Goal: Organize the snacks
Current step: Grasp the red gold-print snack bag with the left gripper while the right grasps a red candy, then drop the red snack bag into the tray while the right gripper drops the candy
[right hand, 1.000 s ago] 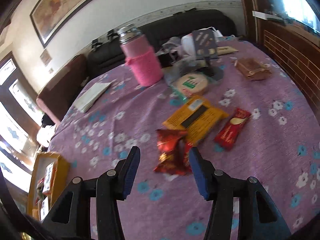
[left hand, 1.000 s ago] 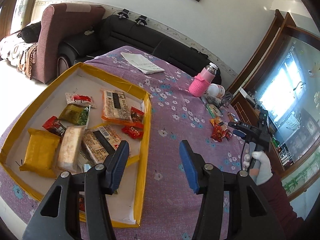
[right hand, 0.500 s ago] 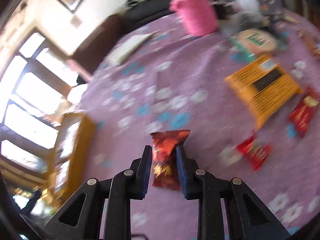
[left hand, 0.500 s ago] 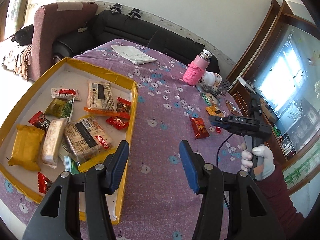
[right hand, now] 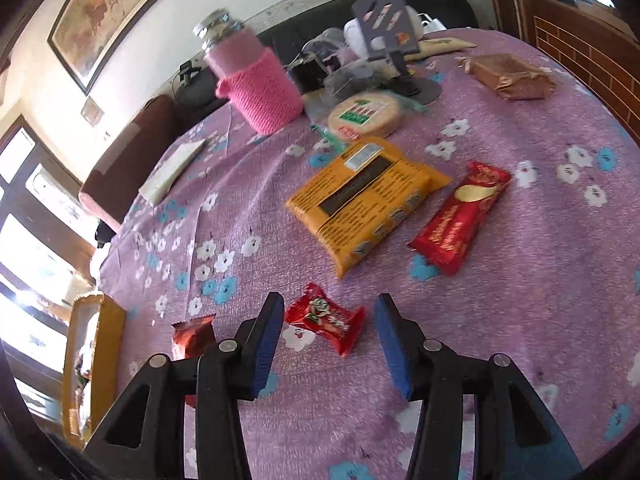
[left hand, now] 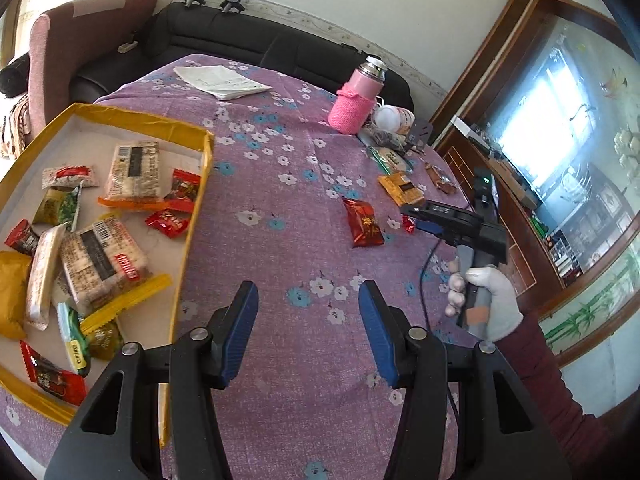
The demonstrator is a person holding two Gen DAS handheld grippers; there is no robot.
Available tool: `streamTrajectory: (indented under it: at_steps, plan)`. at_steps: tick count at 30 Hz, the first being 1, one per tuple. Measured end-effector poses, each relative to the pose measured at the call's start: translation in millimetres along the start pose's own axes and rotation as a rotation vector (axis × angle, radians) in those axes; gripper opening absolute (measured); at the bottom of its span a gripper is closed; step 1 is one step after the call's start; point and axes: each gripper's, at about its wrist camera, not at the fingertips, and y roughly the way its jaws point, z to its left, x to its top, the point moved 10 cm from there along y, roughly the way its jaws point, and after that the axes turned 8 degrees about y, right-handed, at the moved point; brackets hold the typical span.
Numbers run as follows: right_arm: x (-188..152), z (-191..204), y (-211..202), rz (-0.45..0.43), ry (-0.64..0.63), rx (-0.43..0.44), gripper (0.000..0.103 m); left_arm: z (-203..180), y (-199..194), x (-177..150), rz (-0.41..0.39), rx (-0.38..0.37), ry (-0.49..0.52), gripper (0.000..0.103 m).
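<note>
You're lowering the open right gripper (right hand: pixel 328 336), jaws just reopened, over the small red candy wrapper (right hand: pixel 326 322) to straddle it.

Five snack packets loose on the cloth: two small red (right hand: pixel 326 322), one long red (right hand: pixel 460 216), one orange (right hand: pixel 366 200), one round (right hand: pixel 366 114); one yellow-rimmed tray (left hand: pixel 188 236); one pink flask (left hand: pixel 356 98); two grippers.
</note>
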Motion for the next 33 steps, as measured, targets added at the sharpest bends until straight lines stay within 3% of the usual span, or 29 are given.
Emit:
streamTrajectory:
  at_steps: [3,5,8,19,30,31,32,33]
  plan:
    - [-2,8,5,-0.036,-0.065,-0.043,0.05,-7,10,1,0.021,0.01,0.023,0.051]
    - [-5,7,4,-0.055,-0.09,-0.071,0.034,-13,20,2,0.036,0.0,0.032,0.051]
    - [-8,4,-2,-0.063,-0.077,-0.045,0.031,-21,37,5,0.062,-0.019,0.033,0.051]
    - [-8,-7,-29,-0.058,0.075,0.147,0.031,-66,146,32,0.18,-0.038,0.117,0.05]
    - [-5,-11,-29,-0.036,0.112,0.187,0.032,-82,217,48,0.192,0.085,0.269,0.05]
    - [-5,-10,-29,-0.035,0.112,0.187,0.032,-82,219,48,0.192,0.102,0.292,0.048]
    - [-5,-10,-29,-0.035,0.11,0.188,0.032,-83,220,48,0.184,0.135,0.323,0.033]
    - [-5,-9,-29,-0.035,0.109,0.188,0.032,-83,221,48,0.183,0.149,0.346,0.027]
